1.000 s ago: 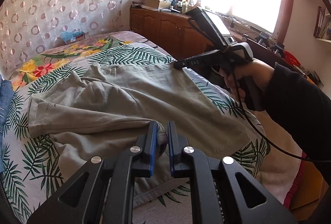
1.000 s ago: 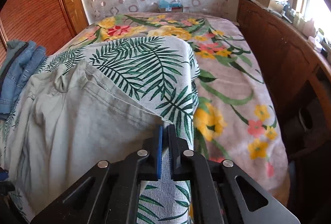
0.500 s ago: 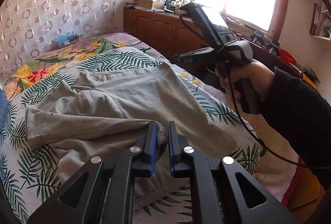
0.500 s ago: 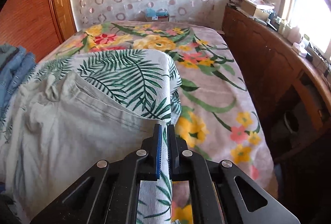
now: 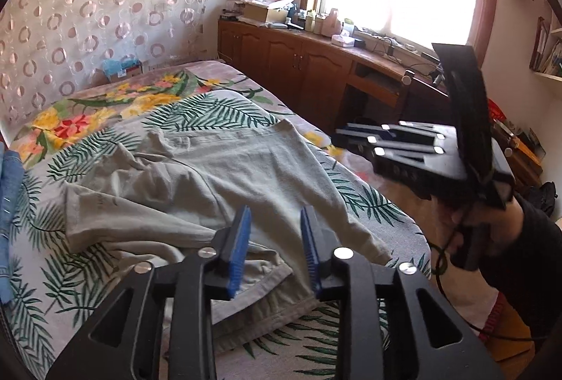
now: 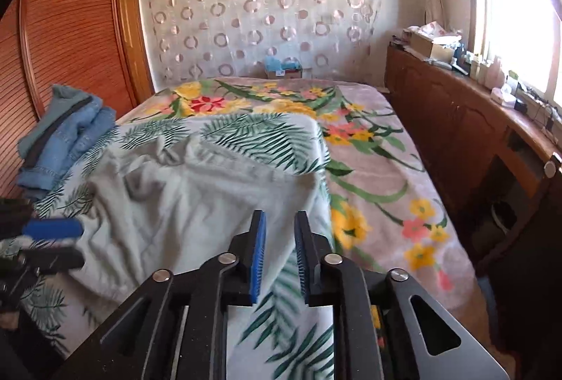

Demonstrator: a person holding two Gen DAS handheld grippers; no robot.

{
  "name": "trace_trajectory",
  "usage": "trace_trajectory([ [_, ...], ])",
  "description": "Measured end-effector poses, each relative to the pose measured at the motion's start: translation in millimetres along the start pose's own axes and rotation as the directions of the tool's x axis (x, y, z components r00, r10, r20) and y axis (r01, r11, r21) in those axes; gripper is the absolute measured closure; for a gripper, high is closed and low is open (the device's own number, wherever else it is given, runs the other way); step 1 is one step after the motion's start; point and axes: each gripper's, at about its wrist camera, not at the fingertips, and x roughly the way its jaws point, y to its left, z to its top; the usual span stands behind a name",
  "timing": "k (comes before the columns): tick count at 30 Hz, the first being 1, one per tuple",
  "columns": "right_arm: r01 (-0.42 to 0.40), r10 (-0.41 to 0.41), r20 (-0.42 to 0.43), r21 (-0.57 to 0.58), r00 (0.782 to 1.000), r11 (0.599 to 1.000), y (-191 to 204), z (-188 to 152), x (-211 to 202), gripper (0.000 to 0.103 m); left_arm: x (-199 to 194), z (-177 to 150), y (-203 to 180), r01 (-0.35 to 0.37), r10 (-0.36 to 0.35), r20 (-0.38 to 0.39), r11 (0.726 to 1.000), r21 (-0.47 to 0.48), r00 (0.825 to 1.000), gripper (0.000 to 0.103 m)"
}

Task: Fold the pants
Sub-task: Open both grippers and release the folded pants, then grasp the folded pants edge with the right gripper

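Room: a bedroom with a bed (image 6: 393, 176) under a pinkish blanket printed with yellow and red flowers; a pale sheet with green palm leaves (image 5: 217, 113) lies over the blanket.
Left gripper: the black left gripper with blue ribbed pads (image 5: 275, 251) tilts down over the near edge of the bed. Its jaws have just been opening and now stand apart, pressing on nothing; the cloth lies below and between them.
Pants: the crumpled pale grey-green cotton pants (image 5: 210, 190) lie on the palm-leaf sheet in the middle of the bed, a folded edge nearest the left gripper, the waistband at the far side.
Right gripper: the black right gripper with blue pads (image 6: 279, 260) angles down at the right edge of the pants. Its jaws have just been opening; there is a gap between them and no cloth in it.
Right hand: a hand in a black sleeve (image 5: 470, 232) grasps the gripper's handle, right of the pants and clear of the bed.
Jeans: a stack of folded blue denim (image 6: 66, 141) rests on the bed left of the pants.
Box: a small cardboard box with blue contents (image 6: 284, 69) stands at the head of the bed, beyond the pants; what is inside cannot be told.
Cabinet: a long brown wooden cabinet (image 6: 442, 106) runs right of the bed, an open carton (image 5: 263, 13) among the clutter on top.
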Motion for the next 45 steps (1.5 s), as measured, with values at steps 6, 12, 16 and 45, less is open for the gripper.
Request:
trace_trajectory([
  [6, -0.041, 0.041, -0.013, -0.01, 0.999, 0.999, 20.9, -15.3, -10.0, 0.081, -10.6, -6.1, 7.1, -0.029, 0.029, 0.019, 0.999, 0.022, 0.999, 0.054],
  [12, -0.099, 0.099, -0.026, -0.02, 0.995, 0.995, 29.1, -20.9, -14.5, 0.081, -11.7, -24.7, 37.6, -0.056, 0.056, 0.002, 0.998, -0.001, 0.998, 0.027],
  [16, -0.13, 0.128, -0.052, -0.038, 0.99, 0.991, 32.3, -26.6, -12.4, 0.081, -13.1, -37.7, 53.1, -0.104, 0.104, -0.009, 0.995, -0.005, 0.995, 0.027],
  [45, -0.174, 0.156, -0.166, -0.101, 0.974, 0.98, 41.3, -30.9, 1.3, 0.081, -16.2, -80.5, 80.9, -0.135, 0.131, -0.061, 0.988, -0.078, 0.99, 0.027],
])
